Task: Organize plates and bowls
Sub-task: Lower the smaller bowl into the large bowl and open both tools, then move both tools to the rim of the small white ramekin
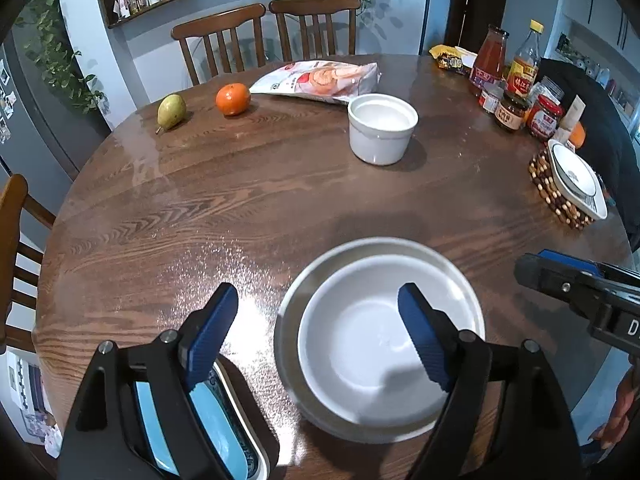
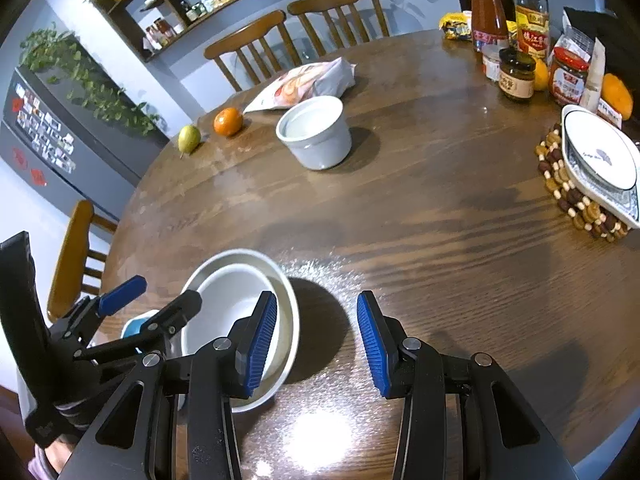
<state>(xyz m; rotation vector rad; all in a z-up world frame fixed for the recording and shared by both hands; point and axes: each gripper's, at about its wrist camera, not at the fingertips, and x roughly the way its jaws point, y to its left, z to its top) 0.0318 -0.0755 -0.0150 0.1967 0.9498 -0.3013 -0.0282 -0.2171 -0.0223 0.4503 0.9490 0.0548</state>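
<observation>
A white bowl (image 1: 368, 344) sits nested in a larger white plate (image 1: 292, 312) near the table's front edge; the pair also shows in the right wrist view (image 2: 236, 300). My left gripper (image 1: 318, 320) is open, its right finger over the bowl, its left finger over bare table. A blue rectangular dish (image 1: 216, 428) lies under its left finger. A deep white bowl (image 1: 382, 128) stands mid-table. A white patterned bowl (image 2: 600, 156) in a square dish rests on a beaded trivet (image 2: 568, 196) at the right. My right gripper (image 2: 316, 340) is open and empty, right of the stack.
A pear (image 1: 171, 110), an orange (image 1: 233, 98) and a snack bag (image 1: 320, 80) lie at the far side. Bottles and jars (image 1: 516, 88) crowd the far right. Wooden chairs (image 1: 264, 36) stand behind the round wooden table (image 1: 240, 200).
</observation>
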